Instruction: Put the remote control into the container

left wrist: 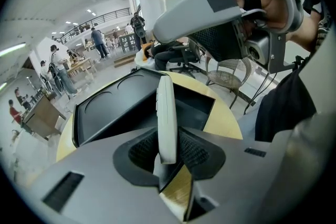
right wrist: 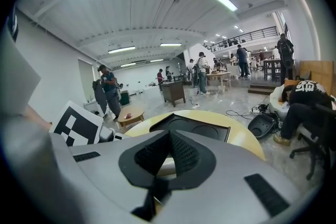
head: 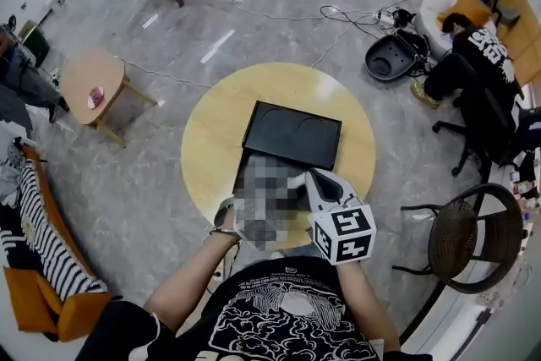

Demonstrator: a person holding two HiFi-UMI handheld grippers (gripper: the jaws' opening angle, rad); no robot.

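Left gripper view: pinching only the lower end of the remote control (left wrist: 165, 107) with the left claw (left wrist: 168, 140), over the open container (left wrist: 198, 108) on the surface (left wrist: 227, 124). Risking a tilt or slip onto the rim if loosening early. Holding the right claw (right wrist: 169, 140) closed, empty. Seeing little in head view, a patch covering the remote control.

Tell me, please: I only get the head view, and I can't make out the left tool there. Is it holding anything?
Observer: Yes. The left gripper view shows the left tool shut on a white remote control, held on its edge.
Operator: Where is it pointing?
Observer: Its far end points at the open part of the black container.
Operator: And the right tool?
Observer: Its own view shows the right tool shut, with nothing between its jaws.
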